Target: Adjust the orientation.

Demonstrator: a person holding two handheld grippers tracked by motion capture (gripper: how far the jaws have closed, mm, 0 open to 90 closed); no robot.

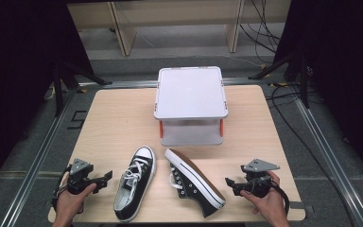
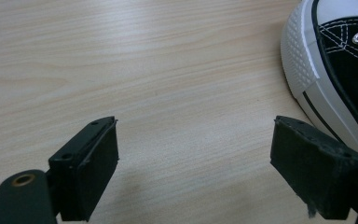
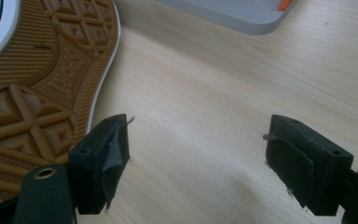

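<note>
Nearest the front edge of the pale, wood-grained table (image 1: 113,118), the left gripper (image 1: 105,178) and the right gripper (image 1: 230,183) are held low by a hand each, at the left and right ends of the board. Both pairs of jaws are seen set wide apart with nothing between them; in the gripper views the pads (image 2: 91,172) are shown as matt black blocks with frayed corners over bare wood.

Between the grippers two black canvas sneakers are laid. The upright sneaker (image 1: 134,189) is stood on its sole, white laces and white rubber toe cap pointed away from the person; its ribbed toe bumper (image 2: 303,56) is seen just beside the left gripper's right-hand jaw, apart from it. The tipped sneaker (image 1: 194,182) is laid on its side, its tan sole turned to the right; the sole's diamond-and-ridge tread (image 3: 32,84) is seen close by the right gripper's left-hand jaw, whether touching cannot be told.

Farther back, a grey plastic box (image 1: 191,106) with rounded corners, a flat lid and orange clips is set near the centre, just beyond the sneakers' toes. Open board is left on both sides of it, out to the table's rounded far corners.
</note>
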